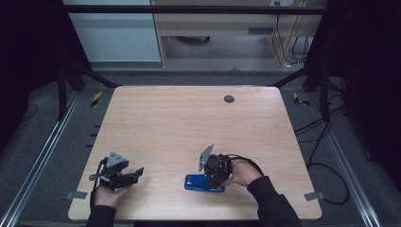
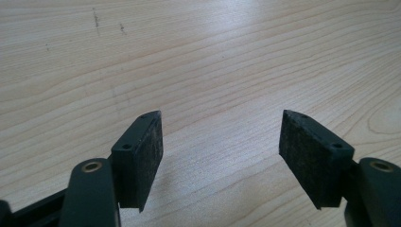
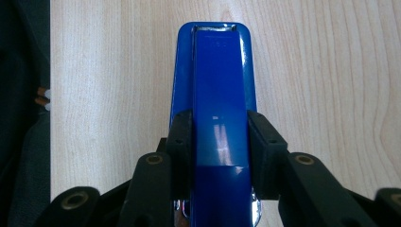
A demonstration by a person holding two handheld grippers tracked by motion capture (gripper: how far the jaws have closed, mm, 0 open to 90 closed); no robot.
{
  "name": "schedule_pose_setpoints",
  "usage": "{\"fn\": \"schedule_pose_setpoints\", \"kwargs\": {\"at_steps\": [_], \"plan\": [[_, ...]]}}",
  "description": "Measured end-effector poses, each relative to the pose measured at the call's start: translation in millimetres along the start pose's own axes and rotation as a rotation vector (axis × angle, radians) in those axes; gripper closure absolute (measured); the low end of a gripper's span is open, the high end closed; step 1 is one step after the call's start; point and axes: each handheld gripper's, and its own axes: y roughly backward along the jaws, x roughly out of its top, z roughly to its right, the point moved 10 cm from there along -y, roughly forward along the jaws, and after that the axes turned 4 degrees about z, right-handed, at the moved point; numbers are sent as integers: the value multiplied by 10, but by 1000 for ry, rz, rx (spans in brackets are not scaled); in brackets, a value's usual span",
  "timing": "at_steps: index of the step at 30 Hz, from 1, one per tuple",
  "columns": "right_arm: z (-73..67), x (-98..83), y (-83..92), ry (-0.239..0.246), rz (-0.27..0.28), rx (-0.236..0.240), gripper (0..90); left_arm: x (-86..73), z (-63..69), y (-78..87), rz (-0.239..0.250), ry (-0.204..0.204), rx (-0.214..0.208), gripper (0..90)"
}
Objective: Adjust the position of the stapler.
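Stapler (image 1: 201, 183) is seen lying flat on the table (image 1: 189, 123), near the front edge, at about five o'clock from the table's middle in the high view. Its blue body is stretched left to right there, with the right end covered by the right gripper (image 1: 213, 179).

In the right gripper view the stapler (image 3: 215, 90) is shown running lengthwise from six o'clock up to twelve o'clock, its rounded tip at the top. The right gripper (image 3: 215, 142) is clamped on it: both black pads (image 3: 182, 142) are pressed against the two long sides of the blue upper arm, at about the middle of its length. A strip of metal is glimpsed under the body at the bottom of that view. The table's edge is seen at nine o'clock, with dark floor beyond it.

The left gripper (image 1: 124, 176) is held at about seven o'clock from the table's middle in the high view, well apart from the stapler, and is pointed toward three o'clock. In the left gripper view its jaws are spread wide, and the left gripper (image 2: 220, 156) is found with bare wood (image 2: 213, 56) between its pads (image 2: 309, 158). A small dark disc (image 1: 229, 99) is set into the table at one o'clock, near the far edge.
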Motion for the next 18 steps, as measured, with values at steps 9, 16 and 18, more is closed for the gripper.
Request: {"fn": "schedule_pose_setpoints", "kwargs": {"at_steps": [9,16,18], "plan": [[26,-47,-17,7,28,23,660,-4,6,-5,-4,-3,-3,310],[20,-50,-20,21,23,12,660,-5,15,-9,-4,-2,-7,310],[15,-51,-22,17,29,11,659,-6,16,-9,-5,-4,-7,311]]}}
